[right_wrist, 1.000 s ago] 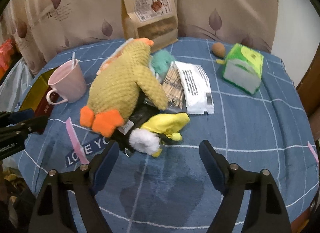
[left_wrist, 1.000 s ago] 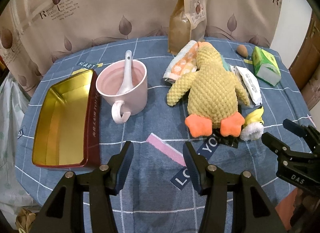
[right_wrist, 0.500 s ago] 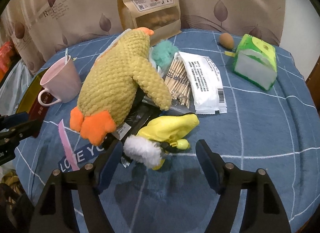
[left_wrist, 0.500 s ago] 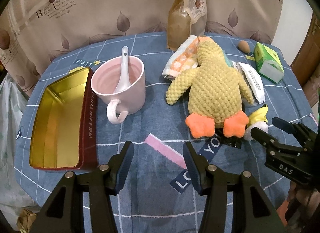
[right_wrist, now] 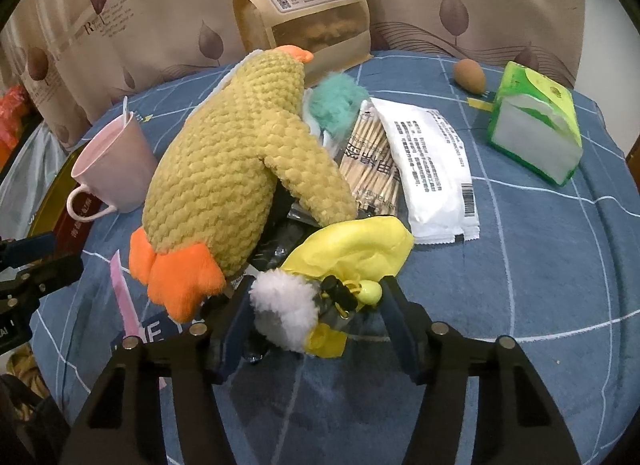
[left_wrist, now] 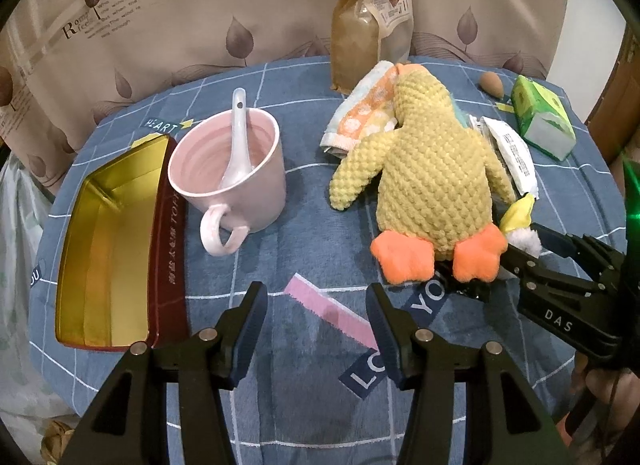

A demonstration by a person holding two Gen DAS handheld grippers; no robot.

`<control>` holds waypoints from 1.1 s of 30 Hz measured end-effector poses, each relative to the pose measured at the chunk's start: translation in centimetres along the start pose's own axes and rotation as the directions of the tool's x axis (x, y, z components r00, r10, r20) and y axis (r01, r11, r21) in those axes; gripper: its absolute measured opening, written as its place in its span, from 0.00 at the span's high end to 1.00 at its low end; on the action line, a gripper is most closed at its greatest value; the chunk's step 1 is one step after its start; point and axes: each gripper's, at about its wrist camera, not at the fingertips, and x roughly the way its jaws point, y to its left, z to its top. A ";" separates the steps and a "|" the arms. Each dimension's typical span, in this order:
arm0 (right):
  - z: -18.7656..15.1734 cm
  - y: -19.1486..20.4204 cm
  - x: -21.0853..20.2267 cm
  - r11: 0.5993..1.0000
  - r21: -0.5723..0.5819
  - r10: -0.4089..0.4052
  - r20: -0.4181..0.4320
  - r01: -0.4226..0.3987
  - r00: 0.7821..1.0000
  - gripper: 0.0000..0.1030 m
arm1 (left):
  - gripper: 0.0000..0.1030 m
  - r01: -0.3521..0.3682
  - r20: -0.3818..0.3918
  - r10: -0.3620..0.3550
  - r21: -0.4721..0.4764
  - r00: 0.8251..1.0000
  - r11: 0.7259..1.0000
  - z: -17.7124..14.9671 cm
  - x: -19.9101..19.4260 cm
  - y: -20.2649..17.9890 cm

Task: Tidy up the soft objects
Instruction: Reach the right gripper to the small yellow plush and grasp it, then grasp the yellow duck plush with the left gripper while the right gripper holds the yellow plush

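A yellow plush duck [left_wrist: 428, 185] [right_wrist: 232, 169] lies face down on the blue checked cloth, partly over an orange-and-white towel [left_wrist: 364, 113] and a teal fluffy piece [right_wrist: 336, 105]. By its orange feet lies a small yellow soft toy [right_wrist: 356, 245] with a white pompom [right_wrist: 280, 305]. My right gripper [right_wrist: 316, 305] [left_wrist: 520, 243] straddles the pompom end; its jaws are closing, with the pompom and a yellow bead between them, and I see no squeeze. My left gripper [left_wrist: 316, 301] [right_wrist: 60, 255] hangs open over bare cloth near a pink strip, holding nothing.
An open gold-lined tin [left_wrist: 108, 245] sits at the left beside a pink mug [left_wrist: 228, 173] with a spoon. A brown snack bag [right_wrist: 304, 5], an egg [right_wrist: 470, 75], a green tissue pack [right_wrist: 536, 133], a white packet [right_wrist: 432, 169] and toothpicks [right_wrist: 372, 161] lie behind.
My right gripper has come forward and down to the pompom toy, and its jaws have narrowed around it. The left gripper has barely moved and stays equally open.
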 end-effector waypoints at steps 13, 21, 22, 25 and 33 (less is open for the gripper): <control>-0.2 -1.5 -1.3 1.000 0.026 -0.016 0.050 0.015 0.999 0.58 | 0.49 0.003 0.015 -0.003 0.007 1.000 1.000 1.2 0.0 -0.6; -0.9 -3.0 -2.0 0.998 0.058 -0.029 0.045 0.026 0.999 0.58 | 0.49 0.076 0.038 -0.077 0.026 0.996 0.997 3.0 0.0 -2.4; -1.0 -3.3 -2.0 0.998 0.064 -0.028 0.043 0.026 0.999 0.58 | 0.49 0.087 0.037 -0.088 0.032 0.995 0.996 3.3 0.0 -2.7; -1.3 -3.9 -1.9 0.996 0.082 -0.025 0.036 0.022 0.999 0.58 | 0.42 0.103 0.038 -0.105 0.057 0.994 0.993 4.1 0.1 -3.8; -1.5 -4.4 -1.3 0.995 0.102 -0.009 0.017 0.007 1.000 0.58 | 0.41 0.120 0.031 -0.125 0.121 0.992 0.985 6.5 1.3 -6.5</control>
